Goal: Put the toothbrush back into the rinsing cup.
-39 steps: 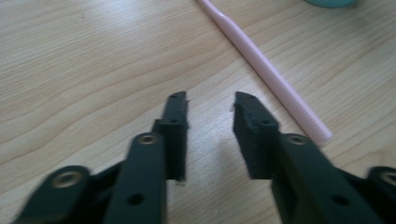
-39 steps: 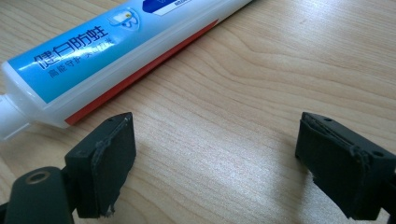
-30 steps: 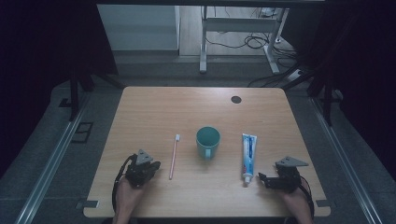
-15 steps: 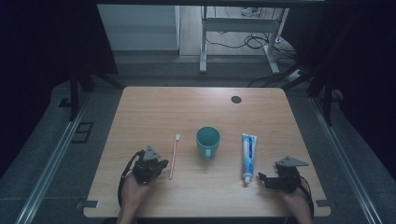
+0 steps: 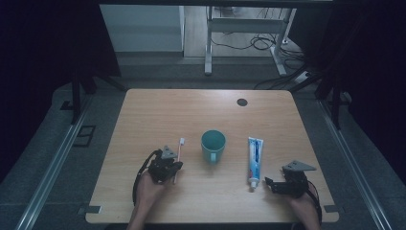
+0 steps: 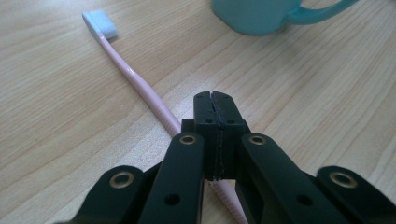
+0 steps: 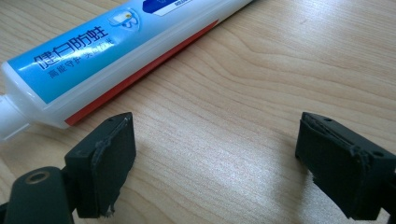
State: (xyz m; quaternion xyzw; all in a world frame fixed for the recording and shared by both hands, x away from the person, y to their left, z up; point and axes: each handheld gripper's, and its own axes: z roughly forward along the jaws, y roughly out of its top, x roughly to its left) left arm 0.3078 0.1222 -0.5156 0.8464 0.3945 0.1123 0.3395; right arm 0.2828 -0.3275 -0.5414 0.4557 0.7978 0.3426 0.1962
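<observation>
A pink toothbrush (image 5: 180,149) with a white head lies on the wooden table (image 5: 201,110), left of a teal cup (image 5: 213,145). My left gripper (image 5: 171,167) is shut with nothing between its jaws. Its tips (image 6: 215,101) hover over the lower part of the toothbrush handle (image 6: 135,81), and the cup (image 6: 261,14) stands beyond. A blue and white toothpaste tube (image 5: 254,155) lies right of the cup, cap toward me. My right gripper (image 5: 274,184) rests open just right of the cap end. Between its jaws (image 7: 215,140) is bare wood, with the tube (image 7: 116,51) beyond the left jaw.
A dark round cable hole (image 5: 242,102) sits near the table's far right corner. Past the far edge stand a metal frame leg (image 5: 208,43) and loose cables (image 5: 253,43) on the floor. A person's hands hold both grippers at the near edge.
My left gripper has slid right across the table, from beside the toothbrush to over its handle. The right gripper has stayed in place.
</observation>
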